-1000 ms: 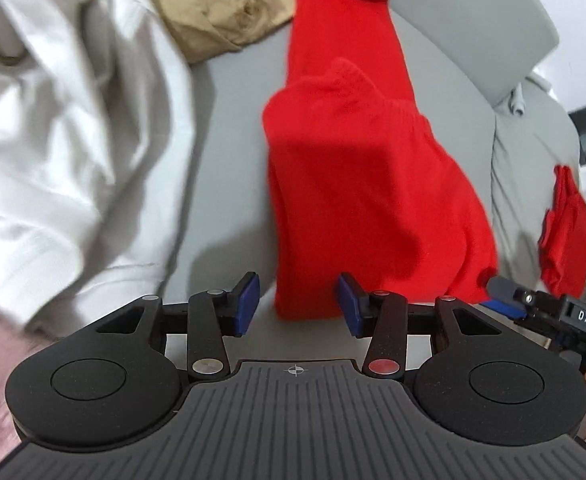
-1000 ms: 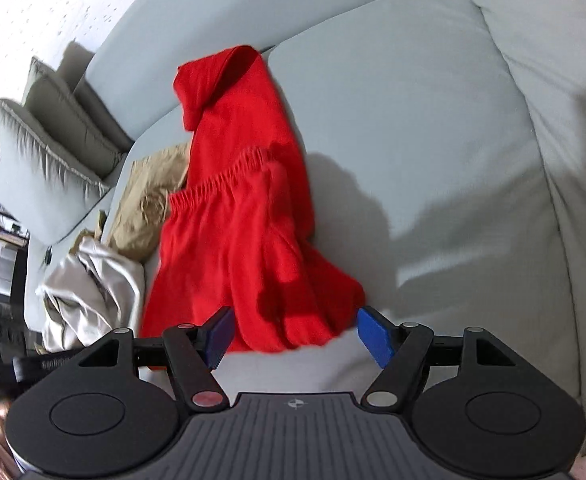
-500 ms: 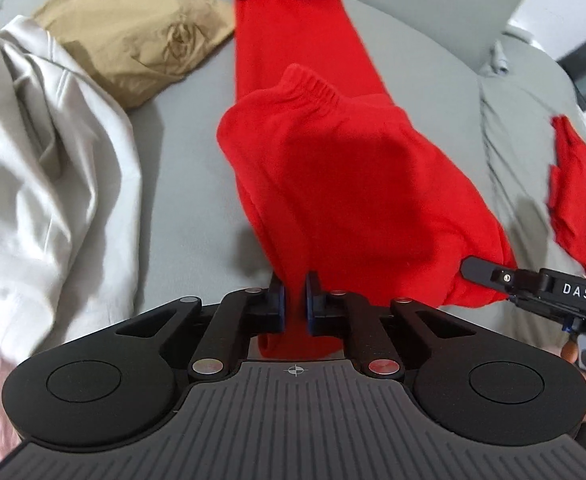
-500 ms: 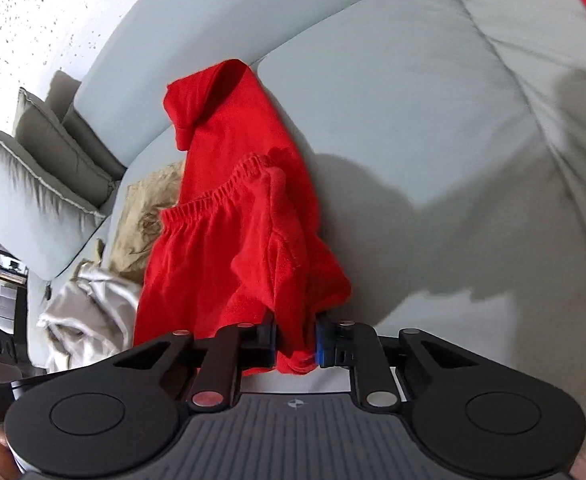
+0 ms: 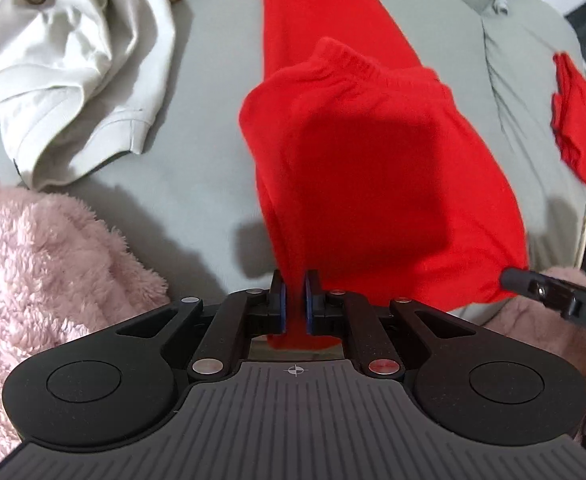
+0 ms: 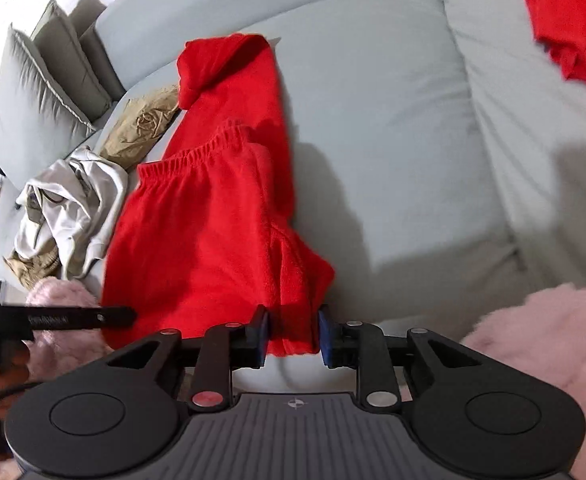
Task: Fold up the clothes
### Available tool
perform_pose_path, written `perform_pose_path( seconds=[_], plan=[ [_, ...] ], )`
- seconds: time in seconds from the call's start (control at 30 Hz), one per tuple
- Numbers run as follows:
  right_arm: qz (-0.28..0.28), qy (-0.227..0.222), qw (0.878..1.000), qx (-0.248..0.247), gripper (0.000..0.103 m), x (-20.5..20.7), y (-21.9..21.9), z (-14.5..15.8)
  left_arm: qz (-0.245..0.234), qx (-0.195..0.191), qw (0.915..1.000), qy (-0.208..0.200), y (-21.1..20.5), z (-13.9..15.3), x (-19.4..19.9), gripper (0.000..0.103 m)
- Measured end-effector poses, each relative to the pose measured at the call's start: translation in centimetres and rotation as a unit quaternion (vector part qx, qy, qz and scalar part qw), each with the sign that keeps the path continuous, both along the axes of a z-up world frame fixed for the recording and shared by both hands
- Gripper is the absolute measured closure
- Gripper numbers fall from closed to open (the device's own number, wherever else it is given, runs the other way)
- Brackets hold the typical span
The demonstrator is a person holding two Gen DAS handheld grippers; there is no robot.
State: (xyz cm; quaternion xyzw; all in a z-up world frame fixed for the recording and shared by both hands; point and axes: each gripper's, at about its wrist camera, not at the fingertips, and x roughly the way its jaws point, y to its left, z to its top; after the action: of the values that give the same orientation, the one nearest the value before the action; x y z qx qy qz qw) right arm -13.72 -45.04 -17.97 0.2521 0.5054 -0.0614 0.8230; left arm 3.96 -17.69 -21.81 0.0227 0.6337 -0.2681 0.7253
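Red trousers (image 5: 373, 140) with an elastic waistband (image 6: 197, 152) lie on a grey sofa (image 6: 393, 120), one leg stretching towards the backrest. In the left wrist view my left gripper (image 5: 295, 308) is shut on the near left edge of the trousers. In the right wrist view my right gripper (image 6: 293, 336) is shut on a thick bunch of their near right corner. The near edge hangs lifted between the two grippers. The right gripper's tip (image 5: 533, 284) shows at the right of the left wrist view.
A crumpled white garment (image 5: 73, 60) and a tan cloth (image 6: 145, 128) lie left of the trousers. Another red garment (image 6: 573, 20) rests on the right sofa seat. Grey cushions (image 6: 33, 100) stand at the far left. Pink fleece sleeves (image 5: 53, 260) flank the grippers.
Both grippers went from open to shut on the trousers' near edge, then drew it back towards the sofa's front. The pink sleeves have come into view.
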Motion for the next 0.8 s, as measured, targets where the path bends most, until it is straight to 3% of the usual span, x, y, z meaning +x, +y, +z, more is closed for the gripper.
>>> perform_pose_path(
  seconds=[0.17,0.23,0.3,0.4,0.5,0.57,0.6,0.67,0.73,0.8],
  plan=[
    [-0.025,0.014,0.991,-0.129,0.064,-1.2,-2.6,2.3,0.010,0.003,0.9999,-0.003,1.2,0.7,-0.2,0.091],
    [-0.038,0.010,0.993,-0.111,0.064,-1.8,-3.6,3.0,0.009,0.012,0.9999,-0.004,1.5,1.1,-0.5,0.085],
    [-0.013,-0.003,0.995,-0.094,0.064,-1.9,-2.9,3.4,0.007,0.016,0.9998,-0.012,2.0,1.9,-1.2,0.084],
    [0.042,-0.026,0.996,-0.073,0.066,-2.3,-0.6,3.0,-0.006,-0.028,0.9991,-0.030,2.5,3.4,-2.9,0.088],
    [0.106,-0.043,0.993,-0.037,0.085,-1.4,2.8,2.0,-0.061,-0.053,0.9952,-0.057,1.1,3.9,-3.8,0.092],
    [0.161,-0.041,0.986,-0.018,0.087,-0.6,5.6,0.4,-0.100,-0.048,0.9913,-0.071,-0.3,3.6,-4.2,0.094],
    [0.164,-0.028,0.985,-0.041,0.087,-0.4,5.5,0.1,-0.121,-0.030,0.9895,-0.073,-1.3,2.9,-4.2,0.095],
    [0.170,-0.002,0.982,-0.087,0.091,0.1,5.3,-0.6,-0.136,0.041,0.9870,-0.075,-2.9,0.3,-3.7,0.097],
    [0.175,0.024,0.975,-0.133,0.103,0.5,5.1,-1.3,-0.125,0.049,0.9892,-0.059,-2.9,-1.0,-2.7,0.098],
    [0.179,0.050,0.966,-0.178,0.103,1.0,4.9,-1.9,-0.112,0.039,0.9920,-0.044,-2.4,-0.8,-2.1,0.098]
  ],
)
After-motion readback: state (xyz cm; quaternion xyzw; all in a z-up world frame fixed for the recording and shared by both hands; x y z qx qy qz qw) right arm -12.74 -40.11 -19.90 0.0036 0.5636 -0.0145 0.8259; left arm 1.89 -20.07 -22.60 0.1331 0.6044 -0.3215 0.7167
